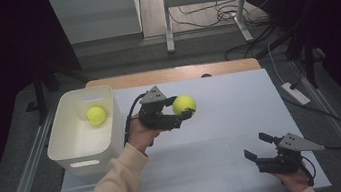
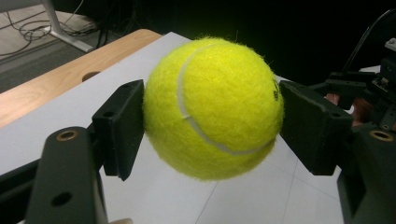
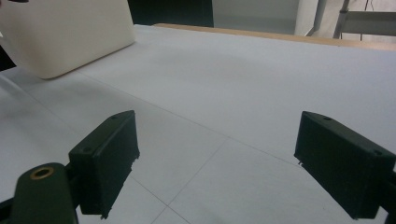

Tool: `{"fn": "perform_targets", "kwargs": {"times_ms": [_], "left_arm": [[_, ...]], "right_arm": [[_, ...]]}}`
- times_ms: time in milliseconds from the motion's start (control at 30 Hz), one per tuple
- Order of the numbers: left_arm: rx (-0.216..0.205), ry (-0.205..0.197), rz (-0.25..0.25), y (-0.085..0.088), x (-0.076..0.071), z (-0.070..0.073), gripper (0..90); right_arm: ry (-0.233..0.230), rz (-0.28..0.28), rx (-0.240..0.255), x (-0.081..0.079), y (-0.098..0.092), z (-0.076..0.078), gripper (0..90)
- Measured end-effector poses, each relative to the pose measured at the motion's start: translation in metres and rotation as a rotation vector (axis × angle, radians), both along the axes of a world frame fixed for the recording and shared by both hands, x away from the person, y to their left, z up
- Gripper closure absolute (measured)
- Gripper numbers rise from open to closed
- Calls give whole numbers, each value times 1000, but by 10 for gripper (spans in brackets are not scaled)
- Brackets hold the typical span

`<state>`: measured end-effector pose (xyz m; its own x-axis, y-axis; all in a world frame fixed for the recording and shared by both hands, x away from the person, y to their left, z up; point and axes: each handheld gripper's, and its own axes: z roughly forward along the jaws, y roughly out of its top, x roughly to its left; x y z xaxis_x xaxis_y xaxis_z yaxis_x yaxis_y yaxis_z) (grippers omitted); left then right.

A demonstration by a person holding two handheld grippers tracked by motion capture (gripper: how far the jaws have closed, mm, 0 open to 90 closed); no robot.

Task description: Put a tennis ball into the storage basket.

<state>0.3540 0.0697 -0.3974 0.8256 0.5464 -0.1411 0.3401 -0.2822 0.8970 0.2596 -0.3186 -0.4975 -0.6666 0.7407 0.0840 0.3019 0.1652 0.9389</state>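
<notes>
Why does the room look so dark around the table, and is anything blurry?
High view: light falls on the white table, surroundings nearly black. Left gripper view: the tennis ball is sharp and bright, background dark. Right gripper view: the near fingers look slightly soft.

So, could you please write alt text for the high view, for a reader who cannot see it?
The left tool grips a yellow tennis ball above a white table, beside a white bin holding a second ball. The right tool rests open near the table's front right.
</notes>
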Motion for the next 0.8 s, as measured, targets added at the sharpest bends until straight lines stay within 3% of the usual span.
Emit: {"fn": "perform_targets", "kwargs": {"times_ms": [800], "left_arm": [[-16, -25, 46, 18, -1, 13, 281]], "right_arm": [[-1, -2, 0, 0, 0, 0, 130]]}}
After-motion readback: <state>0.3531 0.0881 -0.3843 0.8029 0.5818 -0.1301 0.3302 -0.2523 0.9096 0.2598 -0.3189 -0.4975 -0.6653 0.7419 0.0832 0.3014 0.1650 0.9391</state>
